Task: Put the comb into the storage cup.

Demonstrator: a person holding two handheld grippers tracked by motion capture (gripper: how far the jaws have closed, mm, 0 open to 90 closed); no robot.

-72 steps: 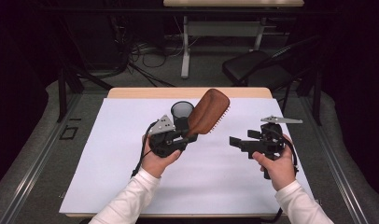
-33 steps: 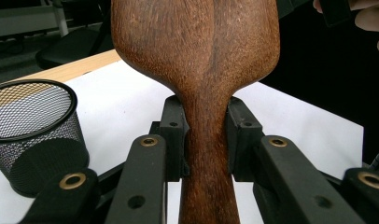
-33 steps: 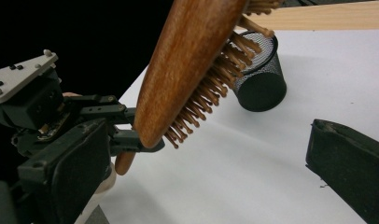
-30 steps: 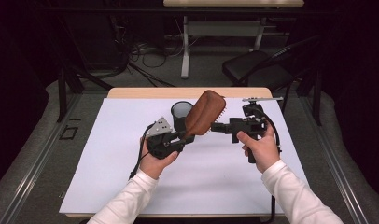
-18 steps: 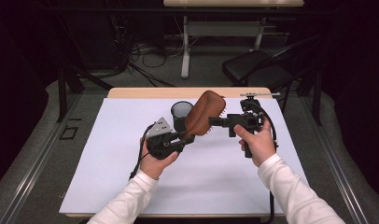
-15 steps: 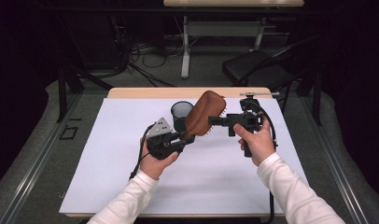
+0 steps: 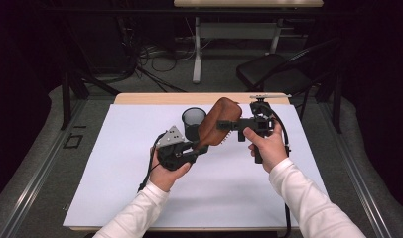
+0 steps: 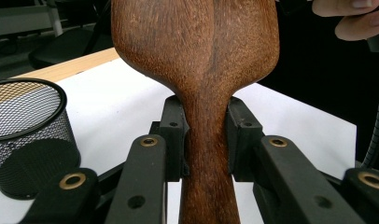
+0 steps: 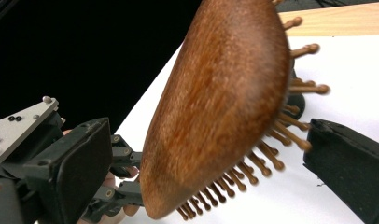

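Here L gripper (image 8: 204,140) clenched the wooden hairbrush (image 7: 217,124) by its neck, above counter's far edge near mesh cup (image 7: 193,120). R gripper (image 9: 201,154) fingers released, straddling head. Stiff, light, smooth back; grip sides.

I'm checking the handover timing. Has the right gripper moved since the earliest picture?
Yes. The right gripper has travelled left across the white table sheet, toward the mesh cup, and its jaws now flank the wooden hairbrush head.
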